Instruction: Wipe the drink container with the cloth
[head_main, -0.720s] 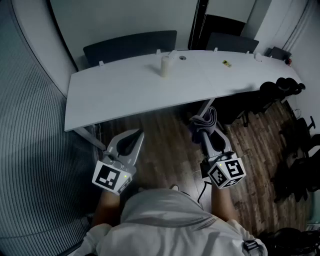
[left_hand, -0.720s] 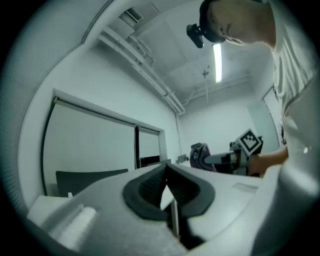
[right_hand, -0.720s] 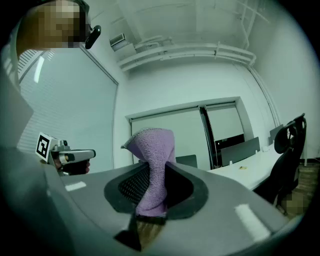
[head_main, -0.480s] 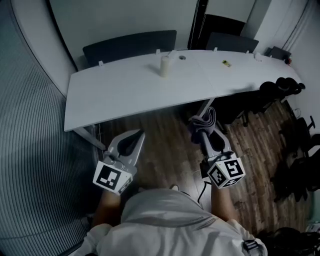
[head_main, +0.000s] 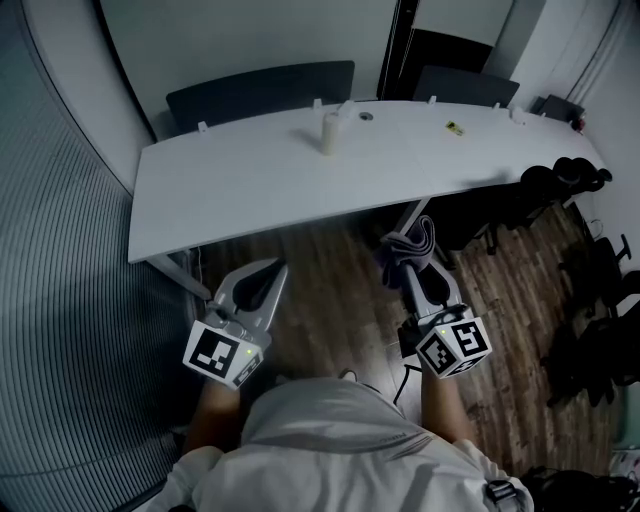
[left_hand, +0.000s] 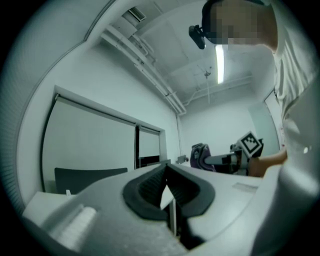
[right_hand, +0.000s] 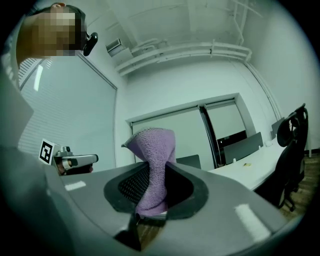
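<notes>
White table (head_main: 240, 190) is spanning the head view toward 12 o'clock, with a dark chair (head_main: 260, 88) sitting behind it. Both grippers are hovering over the wood floor (head_main: 330, 290), well short of the table edge and pointing toward 12. Left gripper (head_main: 272, 272) is sitting at 7 o'clock, jaws closed together with nothing between them. Right gripper (head_main: 408, 268) is sitting at 5 o'clock, clamping the purple cloth (head_main: 410, 243), which is sticking out past the tips. Drink container (head_main: 329, 133) is standing upright on the table at 12 o'clock, far side, well apart from both grippers.
</notes>
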